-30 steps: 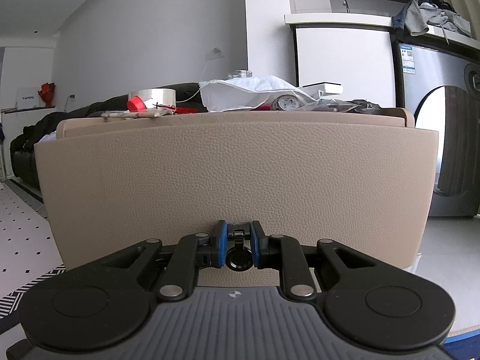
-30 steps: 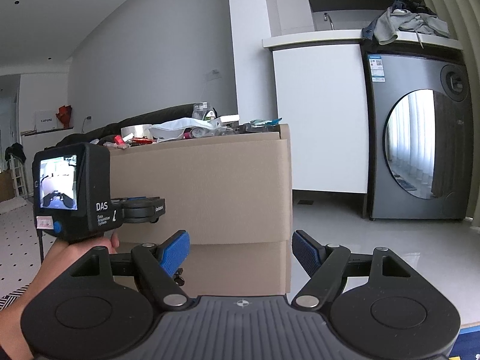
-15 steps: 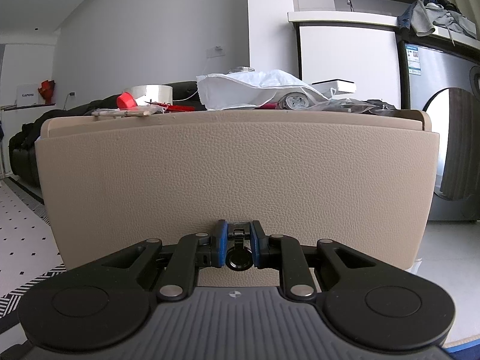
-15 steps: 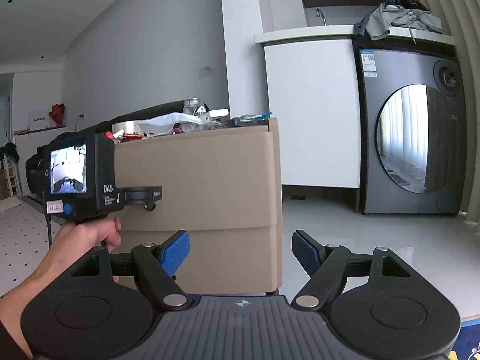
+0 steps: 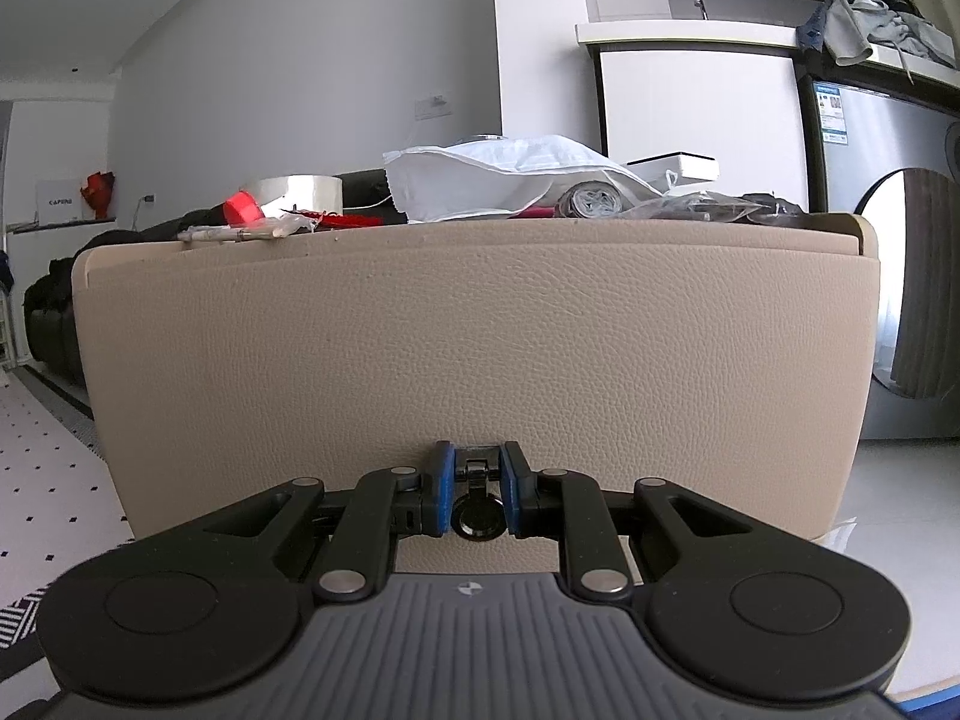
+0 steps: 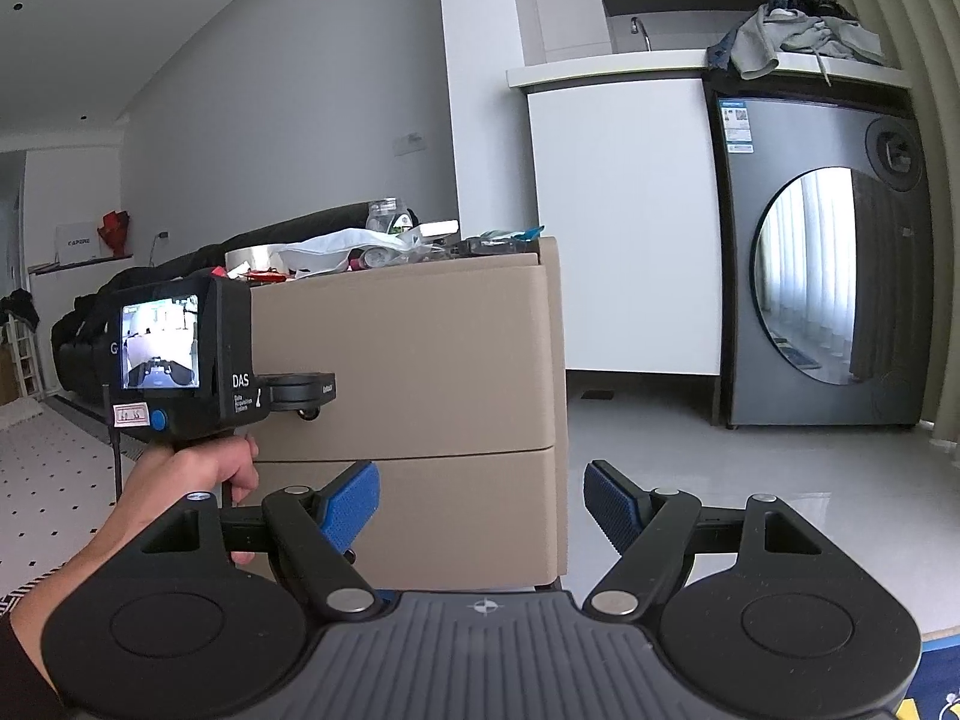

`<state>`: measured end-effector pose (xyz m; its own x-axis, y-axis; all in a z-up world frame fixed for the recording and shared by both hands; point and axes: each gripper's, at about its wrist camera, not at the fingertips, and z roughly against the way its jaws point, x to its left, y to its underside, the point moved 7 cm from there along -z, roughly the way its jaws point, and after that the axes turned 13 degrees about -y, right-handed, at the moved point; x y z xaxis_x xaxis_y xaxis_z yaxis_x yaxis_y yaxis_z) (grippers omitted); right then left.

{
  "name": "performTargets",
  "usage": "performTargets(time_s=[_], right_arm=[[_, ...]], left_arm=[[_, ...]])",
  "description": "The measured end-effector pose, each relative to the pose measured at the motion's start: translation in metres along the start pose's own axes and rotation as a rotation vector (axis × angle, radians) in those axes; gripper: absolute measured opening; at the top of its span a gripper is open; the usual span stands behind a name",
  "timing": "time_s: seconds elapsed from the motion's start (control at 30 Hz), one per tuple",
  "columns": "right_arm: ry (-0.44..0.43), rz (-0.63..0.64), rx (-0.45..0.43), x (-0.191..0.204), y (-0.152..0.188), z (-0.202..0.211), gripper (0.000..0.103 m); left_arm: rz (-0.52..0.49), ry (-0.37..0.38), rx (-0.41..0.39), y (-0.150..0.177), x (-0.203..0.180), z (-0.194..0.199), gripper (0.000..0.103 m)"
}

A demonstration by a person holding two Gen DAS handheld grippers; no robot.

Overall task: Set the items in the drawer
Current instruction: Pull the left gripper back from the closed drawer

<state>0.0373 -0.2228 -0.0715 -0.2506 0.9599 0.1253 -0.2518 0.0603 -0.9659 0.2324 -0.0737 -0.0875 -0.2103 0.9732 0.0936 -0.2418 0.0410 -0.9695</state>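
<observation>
Two tools: left tool [image 5: 475, 495] clamped on drawer pull [image 5: 477, 517]; right tool [image 6: 482, 504] apart.

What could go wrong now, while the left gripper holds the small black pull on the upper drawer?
1. The left gripper pinches only the small ring pull; its pads may slip off when pulling.
2. Loose clutter lies on the cabinet top near the front edge: a tape roll and a white bag. A jerk might shake something down.
3. The right gripper is open and holds nothing, so no item is ready.
</observation>
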Motion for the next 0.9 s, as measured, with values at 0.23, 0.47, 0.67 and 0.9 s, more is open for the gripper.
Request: performTargets(time_s=[0.23,0.47,0.67,0.9], right_arm=[[0.0,-0.025,0.003,-0.004,0.0,-0.002,0.079],[0.01,-0.012,-0.018,0.0,-0.005,0.003,0.079],[-0.002,-0.008,-0.012,0.003,-0.004,-0.004,0.079],[-0.037,-0.015,-0.027,0.012,-0.007,-0.011,0.079]], left_arm=[[0.006,0.011,0.01,0.0,0.002,0.0,0.019],[-0.011,-0.009,-0.02,0.004,0.004,0.01,0.055],[-0.002,0.012,-0.032,0.012,0.022,0.047,0.073],[0.042,0.001,-0.039,0.005,0.059,0.086,0.086]])
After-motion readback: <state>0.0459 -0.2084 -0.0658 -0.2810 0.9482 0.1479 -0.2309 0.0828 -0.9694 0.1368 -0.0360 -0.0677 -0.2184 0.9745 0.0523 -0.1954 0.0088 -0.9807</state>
